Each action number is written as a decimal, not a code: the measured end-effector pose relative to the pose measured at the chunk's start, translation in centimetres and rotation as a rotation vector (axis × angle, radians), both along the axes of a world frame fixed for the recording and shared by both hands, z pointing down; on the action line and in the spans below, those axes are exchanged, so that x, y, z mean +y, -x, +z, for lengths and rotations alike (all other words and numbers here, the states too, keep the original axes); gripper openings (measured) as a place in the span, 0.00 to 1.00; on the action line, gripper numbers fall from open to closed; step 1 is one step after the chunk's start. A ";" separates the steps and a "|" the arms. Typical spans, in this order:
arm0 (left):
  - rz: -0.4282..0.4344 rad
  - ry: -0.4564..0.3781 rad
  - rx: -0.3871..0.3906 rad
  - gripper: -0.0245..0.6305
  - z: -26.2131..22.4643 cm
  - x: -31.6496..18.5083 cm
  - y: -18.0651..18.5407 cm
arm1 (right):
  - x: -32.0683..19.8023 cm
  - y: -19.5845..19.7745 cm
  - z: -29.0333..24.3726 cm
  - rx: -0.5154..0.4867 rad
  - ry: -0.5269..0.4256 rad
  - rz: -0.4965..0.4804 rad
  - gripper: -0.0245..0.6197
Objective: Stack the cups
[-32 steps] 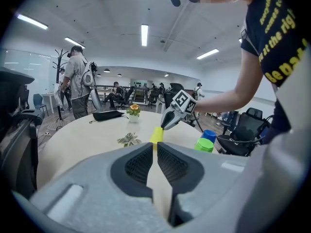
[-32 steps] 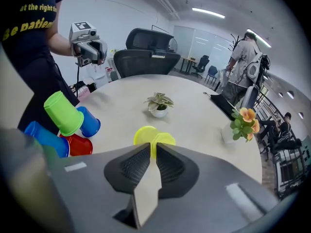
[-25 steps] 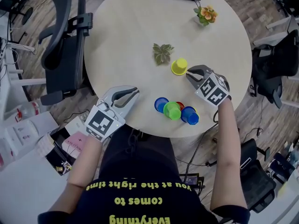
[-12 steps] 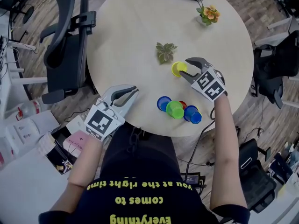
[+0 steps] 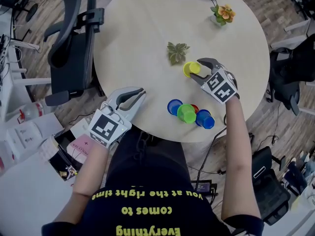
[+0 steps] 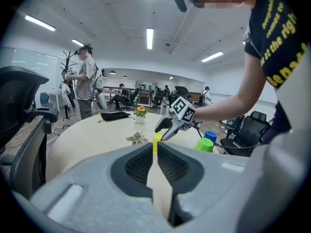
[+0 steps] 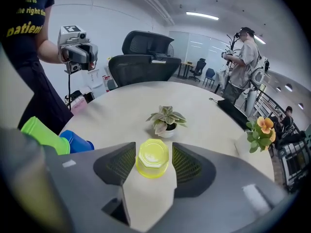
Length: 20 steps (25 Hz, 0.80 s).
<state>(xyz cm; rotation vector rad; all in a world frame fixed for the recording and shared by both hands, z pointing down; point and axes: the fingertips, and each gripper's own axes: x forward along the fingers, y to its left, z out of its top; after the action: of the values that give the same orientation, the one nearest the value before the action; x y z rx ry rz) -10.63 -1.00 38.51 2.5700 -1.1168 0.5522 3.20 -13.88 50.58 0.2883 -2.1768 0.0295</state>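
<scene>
Cups [image 5: 189, 113] clustered, yellow cup [image 5: 191, 69] upturned, apart

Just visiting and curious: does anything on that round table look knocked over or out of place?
Nothing spilled or broken. The yellow cup stands upside down, alone beside the small plant, while the other cups huddle near the table edge.

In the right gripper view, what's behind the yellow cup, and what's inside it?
Right behind the yellow cup stands a small potted plant, apart from it, on the table. The cup stands upside down, so its inside is covered and cannot be seen.
</scene>
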 end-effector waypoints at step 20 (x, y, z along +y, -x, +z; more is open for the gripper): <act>0.004 -0.051 0.036 0.08 -1.3 -0.8 0.4 | 3.2 -2.2 -9.2 -0.098 -0.077 0.149 0.37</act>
<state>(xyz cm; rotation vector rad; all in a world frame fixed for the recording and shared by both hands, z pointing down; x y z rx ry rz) -11.02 -1.77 37.25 2.6154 -1.1289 0.4823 5.38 -10.63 41.36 0.5020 -2.2526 0.0436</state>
